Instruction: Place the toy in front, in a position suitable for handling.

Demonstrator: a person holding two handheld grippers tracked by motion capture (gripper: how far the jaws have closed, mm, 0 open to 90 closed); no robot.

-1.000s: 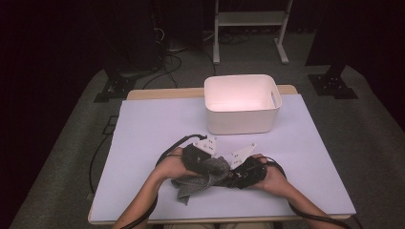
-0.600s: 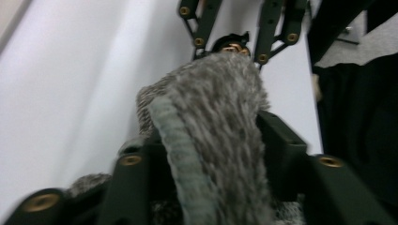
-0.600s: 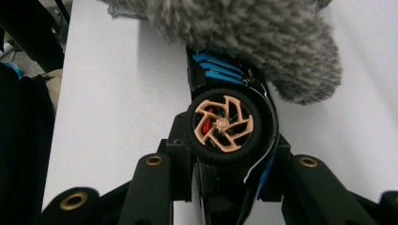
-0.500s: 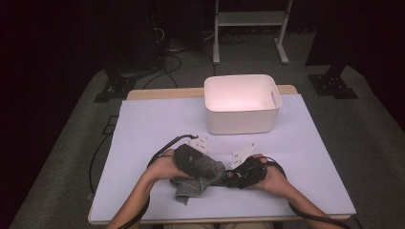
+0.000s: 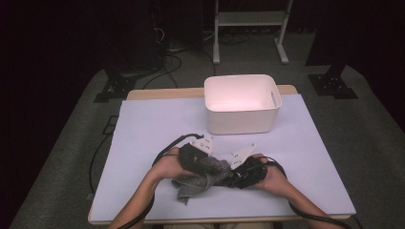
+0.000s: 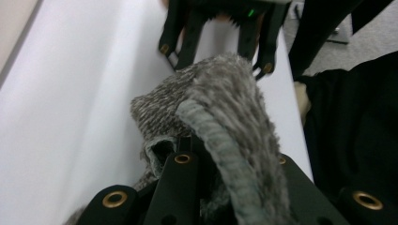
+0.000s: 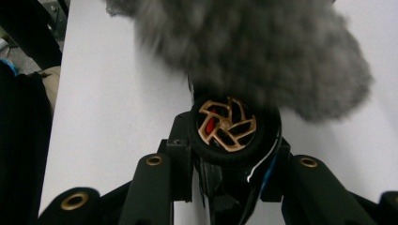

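High view and both gripper views. We are looking at a grey cloth (image 5: 203,176) bunched at 6 o'clock on the white table (image 5: 153,124), between two hand-held grippers that are meeting tip to tip. The white bin (image 5: 241,121) is standing at 12 o'clock, well apart from the work.

What is changing: the jaws of the left gripper (image 5: 212,168) have just been closing, and they are now pinching a fold of the cloth (its ribbed hem is draping over them in the left gripper view). Compared with a second ago, the cloth is hanging less toward 7 o'clock and is lying more across the gap, over toward the right gripper (image 5: 235,175).

The right gripper is clamping a small black toy car (image 7: 227,124), one bronze-spoked wheel facing the camera, and the cloth is pressing against the car's far end at 12 o'clock in the right gripper view.

We are reading this as a fresh grip for rubbing or wrapping the car; we are judging the bin to be untouched so far.
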